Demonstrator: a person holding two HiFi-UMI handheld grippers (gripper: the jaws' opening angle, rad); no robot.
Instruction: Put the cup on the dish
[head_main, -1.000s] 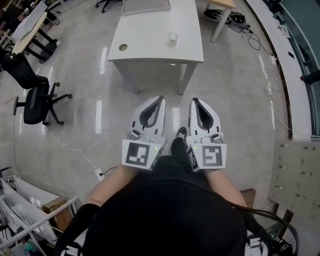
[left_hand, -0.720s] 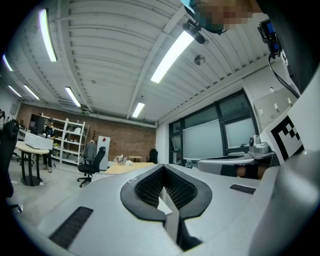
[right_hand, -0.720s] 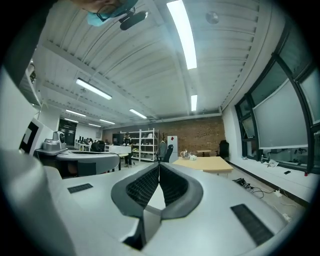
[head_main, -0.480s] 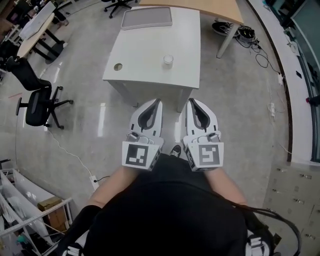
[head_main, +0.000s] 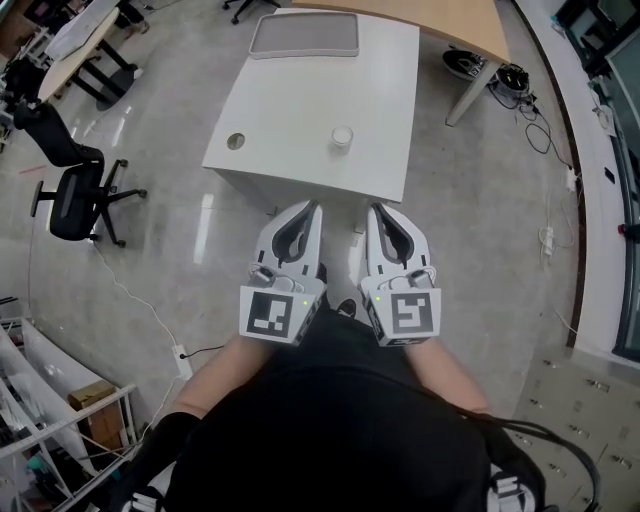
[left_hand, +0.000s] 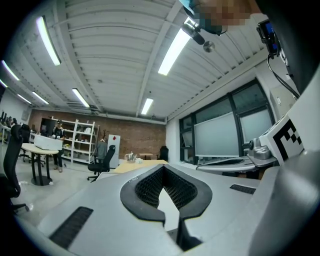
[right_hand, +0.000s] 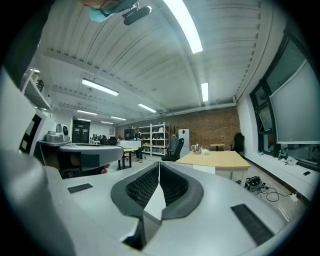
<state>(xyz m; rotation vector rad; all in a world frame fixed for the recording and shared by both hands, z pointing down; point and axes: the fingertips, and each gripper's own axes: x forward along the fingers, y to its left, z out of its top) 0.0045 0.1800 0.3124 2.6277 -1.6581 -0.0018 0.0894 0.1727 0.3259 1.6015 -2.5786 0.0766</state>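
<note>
Standing upright on the white table (head_main: 290, 100): a small, pale, round cup (head_main: 342, 138). Left gripper (head_main: 314, 207) and right gripper (head_main: 373, 208) closed tight, empty.

Two grippers are showing in the head view, a left gripper (head_main: 310, 208) and a right gripper (head_main: 376, 210). Each is carrying one marker cube, making two in all: a left cube (head_main: 272, 312) and a right cube (head_main: 408, 314). One white table (head_main: 300, 90) is standing ahead of them, bearing one cup (head_main: 342, 138), one small round dish (head_main: 236, 142) and one grey rectangular mat (head_main: 304, 35). One wooden table (head_main: 450, 20) is standing beyond it. Two black office chairs are sitting at the left, a nearer chair (head_main: 70, 200) and a farther chair (head_main: 45, 125). One shoe (head_main: 345, 305) is peeking out between the grippers.
</note>
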